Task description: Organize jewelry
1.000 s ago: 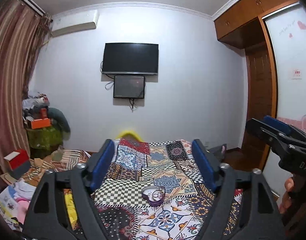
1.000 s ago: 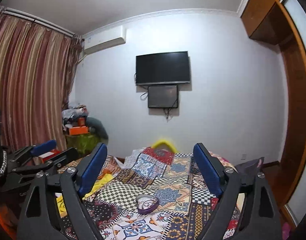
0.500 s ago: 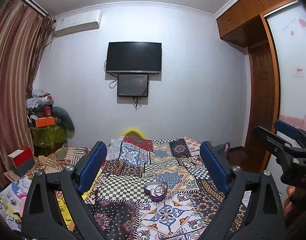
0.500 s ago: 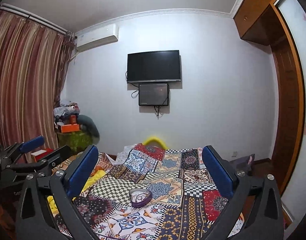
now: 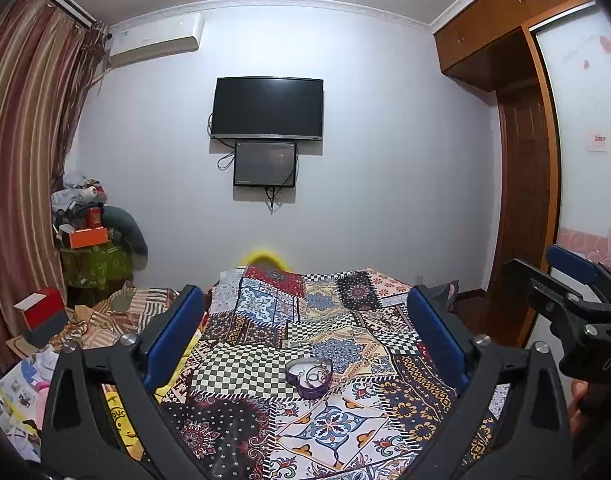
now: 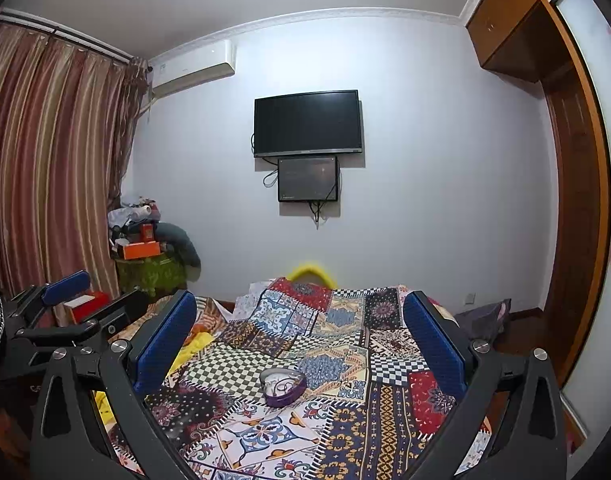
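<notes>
jewelry box (image 5: pixel 309 376) on patchwork bedspread (image 5: pixel 337 420), wall tv (image 5: pixel 267 108) beyond

The left tool (image 5: pixel 305 320) stood wide, its jaws having just been opening, with nothing between them. At six o'clock a purple heart-shaped jewelry box (image 5: pixel 309 377) lay open on the patchwork bed (image 5: pixel 265 364). At three o'clock hung the right tool (image 5: pixel 561 280).

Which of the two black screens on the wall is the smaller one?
The lower black screen, hanging just beneath the wide black television. It is narrower and squarer, with cables dangling below it.
</notes>
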`<state>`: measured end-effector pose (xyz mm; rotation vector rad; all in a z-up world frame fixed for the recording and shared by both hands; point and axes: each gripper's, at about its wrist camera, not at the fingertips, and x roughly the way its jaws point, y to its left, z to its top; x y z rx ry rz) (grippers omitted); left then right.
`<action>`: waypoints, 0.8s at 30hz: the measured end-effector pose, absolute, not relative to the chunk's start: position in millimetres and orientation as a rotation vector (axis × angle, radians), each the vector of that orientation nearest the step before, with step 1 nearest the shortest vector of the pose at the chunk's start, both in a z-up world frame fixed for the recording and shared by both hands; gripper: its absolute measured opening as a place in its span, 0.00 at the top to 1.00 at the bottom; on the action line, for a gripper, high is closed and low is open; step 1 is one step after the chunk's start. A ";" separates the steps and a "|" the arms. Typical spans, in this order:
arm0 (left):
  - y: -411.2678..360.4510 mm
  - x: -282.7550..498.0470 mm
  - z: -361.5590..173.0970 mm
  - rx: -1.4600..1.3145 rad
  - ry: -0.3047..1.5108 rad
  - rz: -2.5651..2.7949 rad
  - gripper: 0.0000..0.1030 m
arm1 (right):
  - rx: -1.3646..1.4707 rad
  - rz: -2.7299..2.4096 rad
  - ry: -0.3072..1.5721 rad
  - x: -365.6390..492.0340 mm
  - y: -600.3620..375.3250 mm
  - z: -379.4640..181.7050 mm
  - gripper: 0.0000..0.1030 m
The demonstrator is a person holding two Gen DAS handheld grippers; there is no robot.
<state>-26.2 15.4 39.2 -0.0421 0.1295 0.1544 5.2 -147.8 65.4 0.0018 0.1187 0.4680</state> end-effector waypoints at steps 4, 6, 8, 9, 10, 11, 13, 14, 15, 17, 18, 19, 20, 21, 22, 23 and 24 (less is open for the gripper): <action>16.8 -23.4 38.5 -0.049 0.139 0.154 0.01 | 0.003 0.469 0.128 5.1 -148.6 65.7 0.00; 16.2 -23.0 37.8 -0.050 0.142 0.156 0.01 | 0.004 0.471 0.132 5.2 -149.5 66.2 0.00; 15.9 -22.4 37.5 -0.051 0.144 0.154 0.01 | 0.007 0.472 0.133 5.3 -151.0 66.9 0.00; 15.7 -22.1 37.8 -0.051 0.145 0.153 0.01 | 0.007 0.471 0.134 5.4 -150.9 67.2 0.00; 15.4 -22.0 37.6 -0.050 0.145 0.153 0.01 | 0.008 0.471 0.136 5.4 -151.0 67.9 0.00; 15.2 -21.8 37.6 -0.050 0.146 0.153 0.01 | 0.009 0.471 0.137 5.6 -151.2 67.5 0.00; 14.9 -21.5 37.2 -0.051 0.147 0.151 0.00 | 0.013 0.473 0.138 5.1 -153.2 67.9 0.00; 14.7 -21.2 37.1 -0.051 0.147 0.150 0.00 | 0.014 0.473 0.138 5.4 -152.6 68.2 0.00; 14.8 -21.1 36.8 -0.050 0.148 0.150 0.00 | 0.016 0.472 0.139 5.3 -153.3 68.7 0.00; 14.9 -21.2 36.7 -0.051 0.148 0.150 0.00 | 0.018 0.471 0.140 6.0 -153.4 68.8 0.00; 14.9 -21.1 36.8 -0.051 0.148 0.149 0.01 | 0.019 0.472 0.141 6.4 -153.5 69.0 0.00; 15.0 -21.2 36.8 -0.052 0.148 0.148 0.01 | 0.019 0.472 0.141 6.3 -153.7 69.0 0.00; 14.8 -21.2 36.7 -0.052 0.147 0.147 0.01 | 0.020 0.472 0.142 6.1 -154.0 69.0 0.00; 14.7 -21.1 36.7 -0.052 0.147 0.146 0.00 | 0.021 0.472 0.142 5.9 -154.4 69.2 0.00; 14.7 -21.0 36.4 -0.053 0.148 0.145 0.00 | 0.021 0.472 0.142 5.7 -154.8 69.3 0.00; 15.2 -20.8 36.7 -0.053 0.148 0.144 0.00 | 0.020 0.472 0.143 6.1 -154.5 68.9 0.00; 15.1 -20.5 36.6 -0.052 0.148 0.145 0.00 | 0.020 0.472 0.142 5.9 -154.8 69.1 0.00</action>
